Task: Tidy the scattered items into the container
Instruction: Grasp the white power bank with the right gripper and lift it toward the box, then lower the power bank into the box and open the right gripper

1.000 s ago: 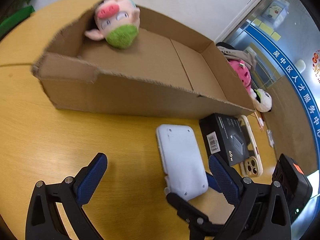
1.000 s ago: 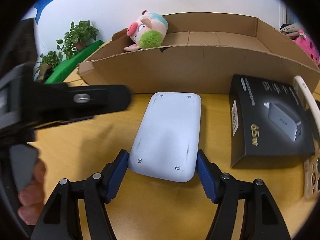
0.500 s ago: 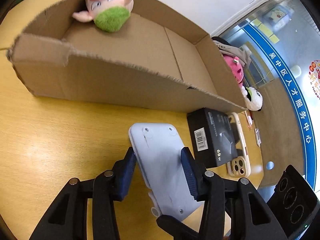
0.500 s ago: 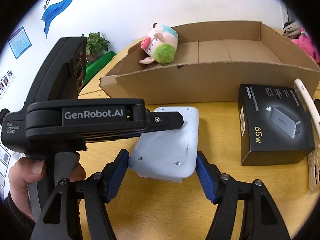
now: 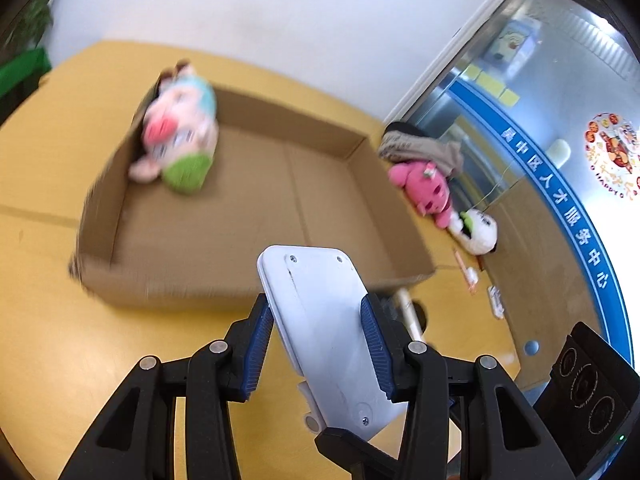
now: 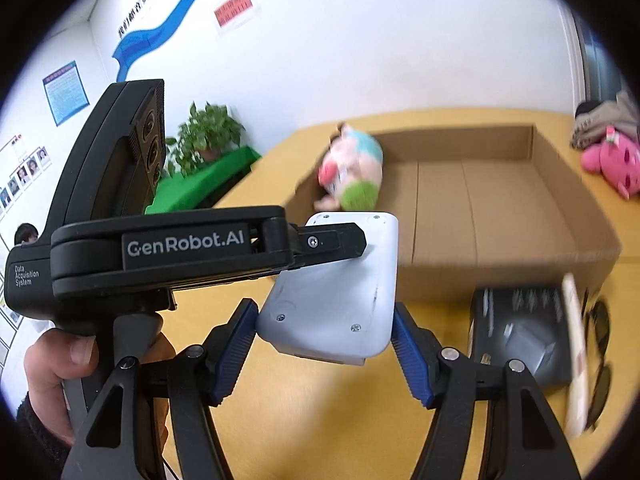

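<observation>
White plastic case (image 5: 324, 332) pinched between both sets of jaws, left gripper (image 5: 316, 344) and right gripper (image 6: 324, 344), lifted clear of the surface (image 5: 80, 340), short of the cardboard box (image 5: 256, 184). Could twist loose if pulled unevenly; could clip the near wall.

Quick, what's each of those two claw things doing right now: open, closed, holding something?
Left gripper: closed on the white device.
Right gripper: closed on the same white device.

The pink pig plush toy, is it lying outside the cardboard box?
No, the pig plush toy lies inside the cardboard box, in its far left corner as the right wrist view shows it.
</observation>
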### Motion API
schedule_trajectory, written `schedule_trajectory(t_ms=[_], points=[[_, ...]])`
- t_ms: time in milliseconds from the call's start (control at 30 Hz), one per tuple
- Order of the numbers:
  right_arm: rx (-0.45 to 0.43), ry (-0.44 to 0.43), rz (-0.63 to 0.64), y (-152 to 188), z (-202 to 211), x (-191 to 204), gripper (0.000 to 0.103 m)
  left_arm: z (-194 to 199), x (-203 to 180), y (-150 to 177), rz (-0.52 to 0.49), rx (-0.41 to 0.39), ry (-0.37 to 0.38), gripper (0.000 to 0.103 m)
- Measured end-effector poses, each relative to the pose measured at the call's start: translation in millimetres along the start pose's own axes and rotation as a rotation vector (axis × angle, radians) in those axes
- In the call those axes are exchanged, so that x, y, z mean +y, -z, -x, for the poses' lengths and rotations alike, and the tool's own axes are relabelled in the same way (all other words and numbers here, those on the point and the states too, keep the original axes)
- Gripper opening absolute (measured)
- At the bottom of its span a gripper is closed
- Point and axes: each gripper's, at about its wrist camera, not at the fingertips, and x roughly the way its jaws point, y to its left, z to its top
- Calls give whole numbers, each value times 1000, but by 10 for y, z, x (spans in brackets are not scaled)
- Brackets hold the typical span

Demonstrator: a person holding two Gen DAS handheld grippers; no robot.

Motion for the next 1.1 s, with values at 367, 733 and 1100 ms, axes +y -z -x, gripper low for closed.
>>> schedule_trajectory(t_ms=[367, 733, 1100], points=[[-100, 28, 48, -1025, 117, -108, 66, 58, -352, -1045, -107, -92, 35, 48], [-89, 47, 53, -1801, -245, -417, 66, -326, -430, -1925, -129, -92, 29, 48], [-45, 57, 28, -2253, -801, -805, 66, -931, -246, -2548, -104, -59, 19, 48]])
